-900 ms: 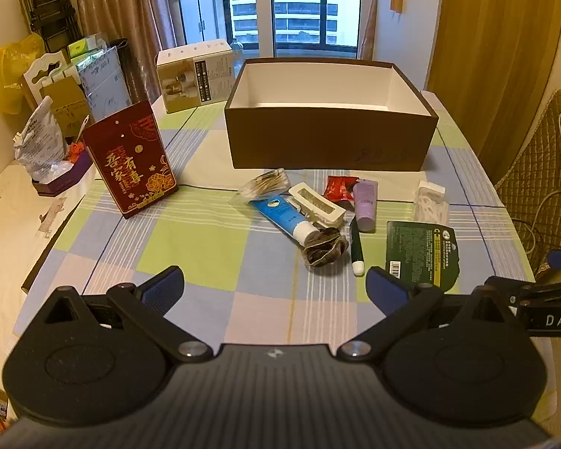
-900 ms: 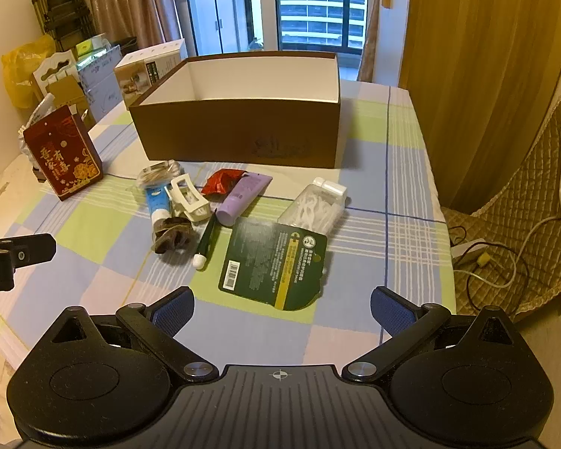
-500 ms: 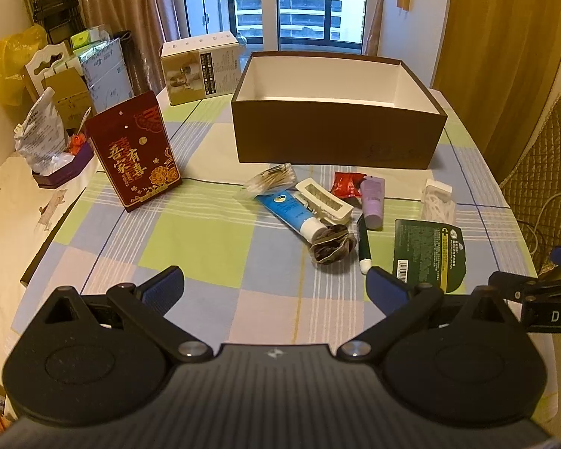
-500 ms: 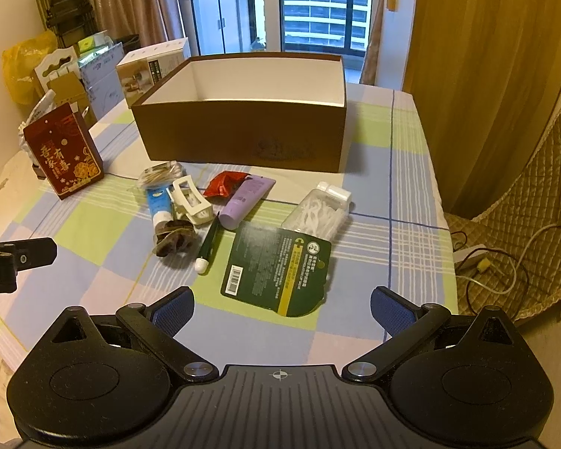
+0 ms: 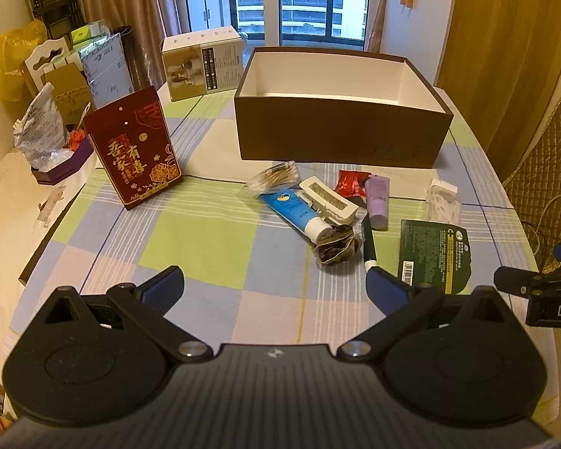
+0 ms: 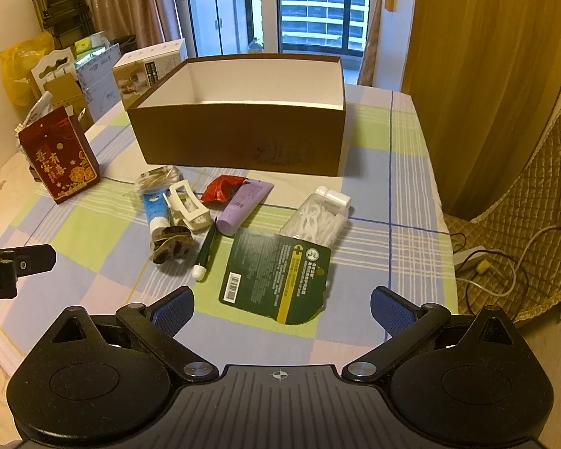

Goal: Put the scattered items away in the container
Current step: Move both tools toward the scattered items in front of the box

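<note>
An open brown box (image 5: 340, 138) (image 6: 239, 142) with a white inside stands on the checked tablecloth. In front of it lie scattered items: a blue tube (image 5: 295, 213), a white clip (image 5: 327, 200), a red packet (image 5: 349, 183), a purple tube (image 6: 245, 202), a brown scrunchie (image 5: 336, 249), a green pen (image 6: 205, 249), a dark green card pack (image 6: 276, 277), a clear floss pack (image 6: 318, 220) and a cotton swab bag (image 5: 275, 179). My left gripper (image 5: 275, 286) and right gripper (image 6: 282, 308) are both open and empty, hovering near the table's front edge.
A red gift box (image 5: 134, 149) stands at the left. A white carton (image 5: 202, 63) stands behind it. Bags and boxes (image 5: 56, 86) crowd the far left. A quilted chair (image 6: 523, 202) and cables (image 6: 482, 265) are beyond the table's right edge.
Both cameras have shifted slightly; the box and items sit a little lower in view. Nothing on the table has moved and both grippers stay open.
</note>
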The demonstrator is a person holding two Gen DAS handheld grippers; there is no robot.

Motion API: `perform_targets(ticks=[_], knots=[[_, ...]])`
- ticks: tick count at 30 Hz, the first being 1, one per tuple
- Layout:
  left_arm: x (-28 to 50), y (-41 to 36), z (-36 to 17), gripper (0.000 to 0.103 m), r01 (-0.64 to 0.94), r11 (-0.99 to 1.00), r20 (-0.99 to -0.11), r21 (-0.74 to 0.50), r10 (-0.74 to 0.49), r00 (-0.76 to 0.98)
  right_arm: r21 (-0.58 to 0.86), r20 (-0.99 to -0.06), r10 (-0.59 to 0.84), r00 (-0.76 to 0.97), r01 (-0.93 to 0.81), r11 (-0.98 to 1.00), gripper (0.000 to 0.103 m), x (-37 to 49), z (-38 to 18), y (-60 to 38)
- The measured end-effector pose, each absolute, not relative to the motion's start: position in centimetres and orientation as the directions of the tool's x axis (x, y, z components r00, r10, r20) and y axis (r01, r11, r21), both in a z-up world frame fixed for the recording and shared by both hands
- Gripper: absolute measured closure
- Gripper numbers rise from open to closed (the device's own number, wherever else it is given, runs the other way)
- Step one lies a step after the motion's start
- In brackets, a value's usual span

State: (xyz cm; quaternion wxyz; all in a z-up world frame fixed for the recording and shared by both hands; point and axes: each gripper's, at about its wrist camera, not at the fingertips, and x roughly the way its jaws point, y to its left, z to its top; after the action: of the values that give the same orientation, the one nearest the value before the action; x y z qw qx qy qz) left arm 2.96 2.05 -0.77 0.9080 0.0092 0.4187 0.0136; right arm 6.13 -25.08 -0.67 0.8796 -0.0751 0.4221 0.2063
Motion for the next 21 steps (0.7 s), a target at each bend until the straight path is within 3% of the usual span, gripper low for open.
perform_targets(ticks=[21], knots=[[3.9,2.3,-1.2,0.001,-0.016,1.000,-0.769,0.022,0.028,0.638,0.043,-0.774,0.298,0.558,-0.422,0.905,0.000,7.6,-0.9,-24.7]])
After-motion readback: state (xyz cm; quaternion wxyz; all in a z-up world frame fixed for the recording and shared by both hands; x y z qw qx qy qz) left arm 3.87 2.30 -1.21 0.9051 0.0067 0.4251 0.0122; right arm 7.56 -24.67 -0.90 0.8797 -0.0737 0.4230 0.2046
